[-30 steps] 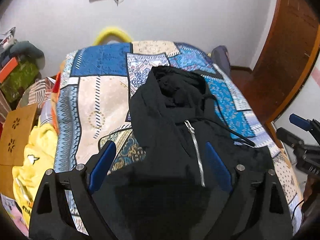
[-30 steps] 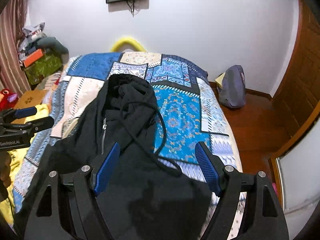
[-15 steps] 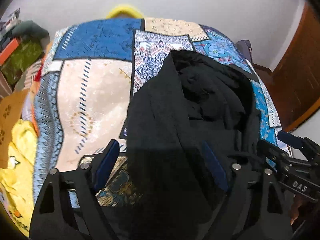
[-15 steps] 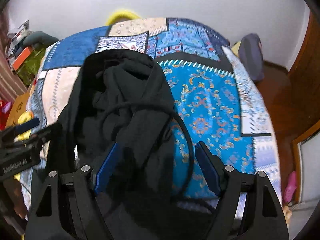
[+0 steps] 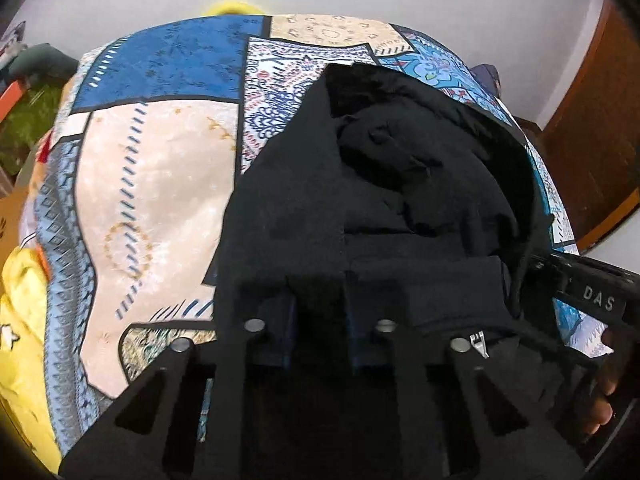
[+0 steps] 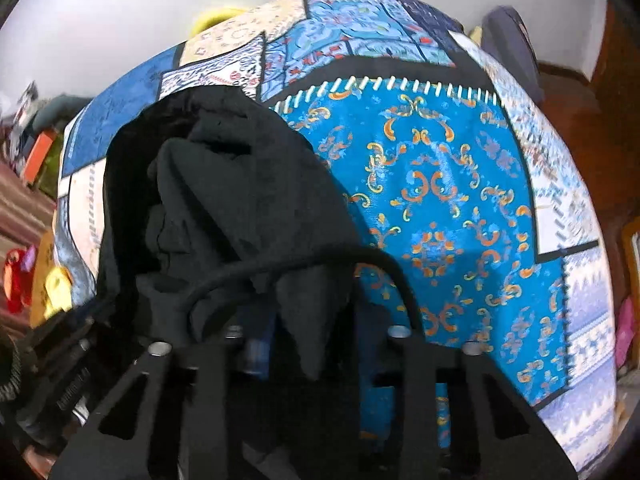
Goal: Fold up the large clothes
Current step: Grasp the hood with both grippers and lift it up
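Observation:
A black zip hoodie [image 5: 400, 184] lies on a bed with a patterned blue and beige cover [image 5: 160, 152]. My left gripper [image 5: 320, 320] is shut on the hoodie's fabric near the zipper pull [image 5: 478, 342]. My right gripper [image 6: 312, 344] is shut on a fold of the hoodie [image 6: 240, 208], and the black drawstring [image 6: 320, 260] loops over it. The right gripper also shows at the right edge of the left wrist view [image 5: 596, 300]. The bed cover also shows in the right wrist view [image 6: 440, 184].
Yellow cloth [image 5: 24, 344] lies off the bed's left side. A wooden door [image 5: 600, 120] stands to the right. A grey bag [image 6: 508, 44] sits on the floor by the far wall. Clutter [image 6: 36, 152] is stacked at the left.
Both grippers have moved forward and down onto the hoodie and closed on its fabric. They were open half a second ago. The hoodie's lower part has bunched toward the hood.

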Demonstrator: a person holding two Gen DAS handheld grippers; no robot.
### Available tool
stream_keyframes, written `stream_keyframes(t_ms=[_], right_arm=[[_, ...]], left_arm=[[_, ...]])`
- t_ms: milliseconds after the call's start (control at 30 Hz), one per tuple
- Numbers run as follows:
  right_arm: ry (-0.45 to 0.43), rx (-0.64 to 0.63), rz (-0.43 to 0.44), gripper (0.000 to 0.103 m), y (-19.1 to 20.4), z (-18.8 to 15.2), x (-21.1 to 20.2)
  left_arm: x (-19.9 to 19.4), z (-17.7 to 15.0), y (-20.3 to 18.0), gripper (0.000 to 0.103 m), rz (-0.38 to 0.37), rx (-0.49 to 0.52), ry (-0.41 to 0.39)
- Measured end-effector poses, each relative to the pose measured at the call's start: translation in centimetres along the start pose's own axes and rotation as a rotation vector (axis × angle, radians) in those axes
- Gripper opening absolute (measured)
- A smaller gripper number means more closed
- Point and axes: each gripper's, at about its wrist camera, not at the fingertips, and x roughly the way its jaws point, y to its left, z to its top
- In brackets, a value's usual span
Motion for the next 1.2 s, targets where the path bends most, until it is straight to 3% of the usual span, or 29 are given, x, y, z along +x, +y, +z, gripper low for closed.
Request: stream_keyframes(t_ms=[267, 433, 667, 933, 1033, 1200], right_arm=[[-0.147, -0.175, 0.000, 0.016, 3.0, -3.6, -10.3], [-0.167, -0.196, 0.025, 0.016, 4.5, -6.7, -14.9], [-0.156, -0.287, 0.023, 0.016, 6.0, -12.0, -18.9], [-0.075, -0.333, 0.013, 0.017, 5.5, -18.6, -18.3], [-0.037, -0.315, 0.017, 0.022, 5.1, -20.5, -17.7], [0.057, -0.351, -0.105, 0.024, 4.6, -22.3, -16.9]], left_arm=[[-6.9, -0.4, 0.5, 0.011, -0.062, -0.018, -0.020], [-12.4, -2.4, -1.0, 0.010, -0.058, 0.047, -0.041], [-17.9, -7.9, -1.8, 0.010, -0.129, 0.061, -0.030], [-20.2, -16.0, -1.3, 0.010, -0.158, 0.119, 0.020], [-20.1, -18.6, -0.8, 0.010, -0.158, 0.124, 0.048], [-20.1, -22.1, -0.9, 0.019, -0.081, 0.220, 0.073]])
